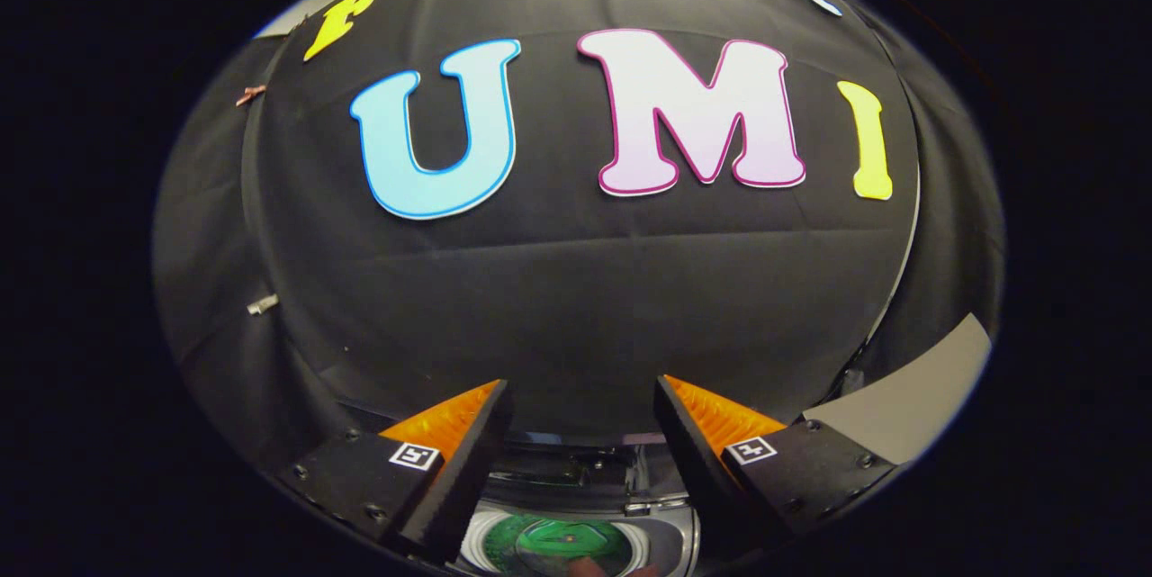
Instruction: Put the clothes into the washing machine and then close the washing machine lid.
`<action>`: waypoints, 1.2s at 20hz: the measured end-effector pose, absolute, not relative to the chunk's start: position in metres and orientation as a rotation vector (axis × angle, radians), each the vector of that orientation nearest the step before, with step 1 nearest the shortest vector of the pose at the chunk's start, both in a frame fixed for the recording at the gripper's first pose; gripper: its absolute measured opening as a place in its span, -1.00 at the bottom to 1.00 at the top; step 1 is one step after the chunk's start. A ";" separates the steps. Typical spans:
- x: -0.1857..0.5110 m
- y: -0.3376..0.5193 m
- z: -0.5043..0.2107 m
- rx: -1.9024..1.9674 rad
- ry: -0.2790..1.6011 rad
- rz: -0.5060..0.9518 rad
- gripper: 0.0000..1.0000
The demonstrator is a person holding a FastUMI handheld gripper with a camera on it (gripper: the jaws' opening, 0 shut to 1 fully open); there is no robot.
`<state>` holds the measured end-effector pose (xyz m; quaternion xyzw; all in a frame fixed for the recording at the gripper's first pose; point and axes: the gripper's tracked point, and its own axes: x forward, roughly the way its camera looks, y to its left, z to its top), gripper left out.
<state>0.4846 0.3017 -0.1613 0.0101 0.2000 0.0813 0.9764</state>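
Observation:
My gripper [583, 397] is open, with a wide gap between its fingers and nothing held in it. It points at the booth's black cloth wall. Low down between the fingers I see the top of the washing machine [585, 478], with its round drum opening [553, 545]. Something green [549, 541] lies inside the drum; it may be clothing, too small to tell. The machine's lid looks raised at the back of the opening, partly hidden by the fingers.
The black cloth wall [576, 289] stands close behind the machine. A pale grey surface [909, 401] shows beyond the right finger. Two small clips [262, 304] hang on the cloth at the left.

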 end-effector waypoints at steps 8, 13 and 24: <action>0.491 0.296 -0.206 -0.010 0.491 0.169 1.00; 0.475 0.293 -0.206 -0.008 0.509 0.178 1.00; 0.421 0.287 -0.205 -0.007 0.488 0.225 1.00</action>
